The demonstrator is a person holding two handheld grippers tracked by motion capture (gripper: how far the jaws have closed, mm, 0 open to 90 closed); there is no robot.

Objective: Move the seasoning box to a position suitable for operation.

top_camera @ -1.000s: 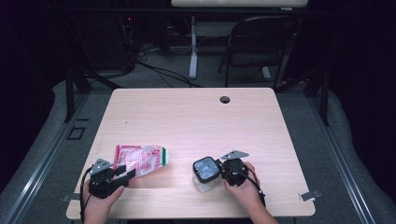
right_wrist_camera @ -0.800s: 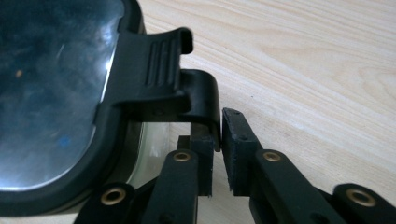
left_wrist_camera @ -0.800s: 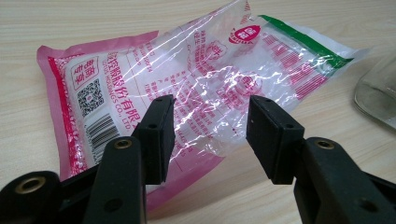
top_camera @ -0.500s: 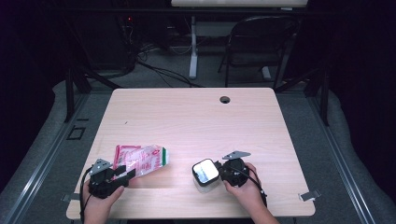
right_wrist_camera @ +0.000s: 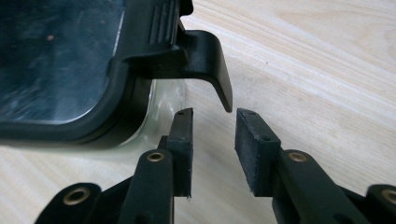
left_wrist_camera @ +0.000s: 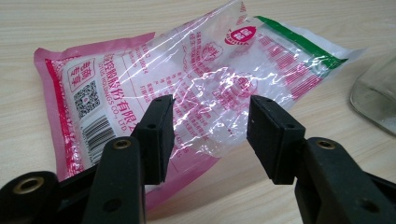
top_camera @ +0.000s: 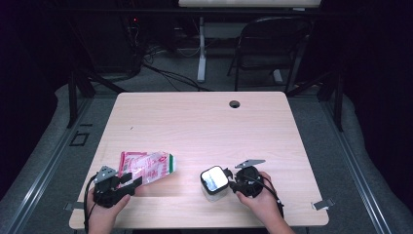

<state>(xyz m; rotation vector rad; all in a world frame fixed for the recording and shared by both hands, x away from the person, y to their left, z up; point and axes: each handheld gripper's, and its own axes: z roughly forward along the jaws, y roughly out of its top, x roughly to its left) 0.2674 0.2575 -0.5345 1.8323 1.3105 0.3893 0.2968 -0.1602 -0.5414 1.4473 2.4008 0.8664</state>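
A pink and clear printed plastic bag point(top_camera: 146, 167) lies flat at the table's front left. My left gripper point(top_camera: 130, 180) stands open at its near edge. In the left gripper view the bag point(left_wrist_camera: 196, 79) spreads out beyond and under the wide-apart jaws of that gripper point(left_wrist_camera: 212, 105), and the pads do not press it. A glass jar point(top_camera: 214, 181) with a black-rimmed lid stands at the front centre. My right gripper point(top_camera: 230, 184) is beside it, and its jaws have just been opening. The lid's black latch tab point(right_wrist_camera: 205, 65) hangs just beyond the open right gripper point(right_wrist_camera: 214, 114), with nothing between the pads.
The wooden table point(top_camera: 195, 122) has a round cable hole point(top_camera: 234, 104) near its far edge. A folding chair point(top_camera: 272, 44) and loose cables stand on the floor behind. The jar's glass wall point(left_wrist_camera: 376, 100) shows at the right edge of the left gripper view.
The right gripper's jaws have spread apart beside the jar's lid, and the lid now catches the light differently. The left gripper and the bag stay as they were.
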